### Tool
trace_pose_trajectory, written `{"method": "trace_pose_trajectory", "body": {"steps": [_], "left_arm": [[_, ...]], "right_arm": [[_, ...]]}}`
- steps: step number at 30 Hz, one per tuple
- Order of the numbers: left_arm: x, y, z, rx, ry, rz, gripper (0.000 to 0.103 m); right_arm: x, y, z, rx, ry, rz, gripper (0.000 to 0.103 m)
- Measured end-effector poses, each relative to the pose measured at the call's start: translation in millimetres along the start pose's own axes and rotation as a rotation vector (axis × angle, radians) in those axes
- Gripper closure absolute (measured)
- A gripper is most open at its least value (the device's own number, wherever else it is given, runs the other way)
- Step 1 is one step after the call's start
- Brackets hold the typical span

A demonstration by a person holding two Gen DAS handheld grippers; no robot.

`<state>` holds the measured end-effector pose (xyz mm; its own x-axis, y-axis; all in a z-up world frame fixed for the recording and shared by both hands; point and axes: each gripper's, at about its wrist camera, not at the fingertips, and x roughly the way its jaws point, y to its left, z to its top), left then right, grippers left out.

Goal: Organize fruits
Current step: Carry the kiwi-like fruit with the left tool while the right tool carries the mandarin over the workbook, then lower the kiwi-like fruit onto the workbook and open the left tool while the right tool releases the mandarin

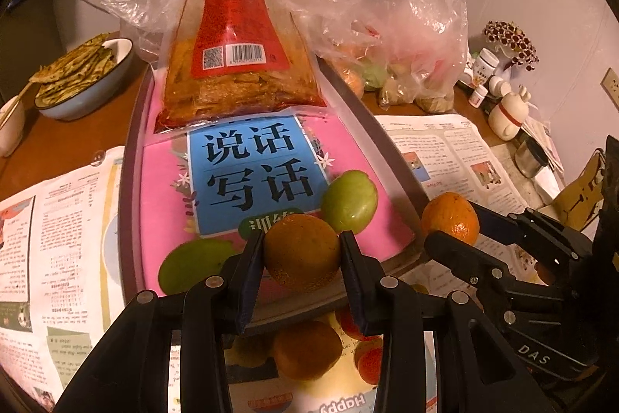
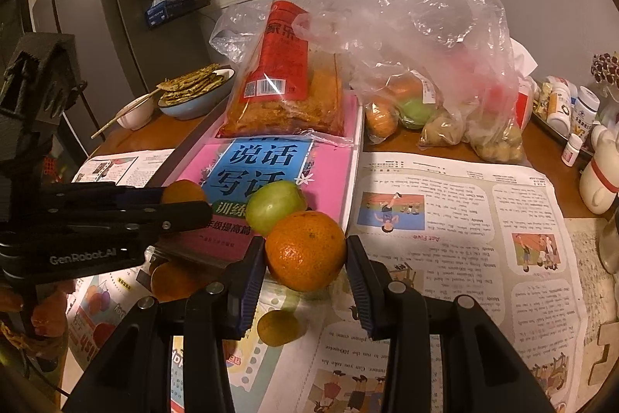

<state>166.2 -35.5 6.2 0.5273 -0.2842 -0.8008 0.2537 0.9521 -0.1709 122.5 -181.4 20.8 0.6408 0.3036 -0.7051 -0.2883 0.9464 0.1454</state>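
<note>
- I am gripping a dull brownish orange (image 1: 302,250) in my left gripper (image 1: 302,260), both pads pressing its sides, and it is hanging above the near end of the pink book.
- I am gripping a brighter orange (image 2: 305,250) in my right gripper (image 2: 305,269) the same way (its dimpled stem end is facing the camera), above the newspaper (image 2: 456,219) at the near right corner of the book.
- The pink book (image 1: 162,204) with the blue title panel is lying in a shallow grey tray (image 1: 127,157), and the tray is sitting on the newspaper-covered wooden table (image 1: 65,142).
- A green fruit (image 1: 349,202) is resting on the book's near right part, just behind the orange in my left gripper; a second green fruit (image 1: 189,266) is lying at the book's near left corner.
- Three more oranges are lying on the paper in front of the tray: a dull one (image 1: 307,349) right below my left gripper, one (image 2: 174,277) in shadow under the left tool, and a small one (image 2: 277,328) between my right fingers.
- A red-labelled bag of snacks (image 1: 240,64) is leaning on the far end of the book.
- A crumpled clear plastic bag (image 2: 429,37) is standing to the right of the tray, holding more fruit (orange, green and some small brownish ones).
- A blue bowl of flatbreads (image 1: 83,86) is sitting on the far left.
</note>
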Motion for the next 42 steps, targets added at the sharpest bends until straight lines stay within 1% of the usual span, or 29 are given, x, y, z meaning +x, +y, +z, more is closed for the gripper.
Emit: {"method": "trace_pose_trajectory", "body": {"steps": [19,28,42], "left_arm": [[20.2,-3.2,-0.7,0.034,0.052,-0.001,0.063],[28.4,-1.7,-2.4,0.025,0.074,-0.003,0.063],[32.9,0.4,-4.9,0.016,0.08,-0.002,0.063]], "right_arm": [[21.7,5.7,1.0,-0.022,0.04,0.018,0.061],[26.0,8.2,-0.8,-0.036,0.051,0.024,0.061],[27.0,8.8,-1.2,-0.033,0.054,0.026,0.061]]}}
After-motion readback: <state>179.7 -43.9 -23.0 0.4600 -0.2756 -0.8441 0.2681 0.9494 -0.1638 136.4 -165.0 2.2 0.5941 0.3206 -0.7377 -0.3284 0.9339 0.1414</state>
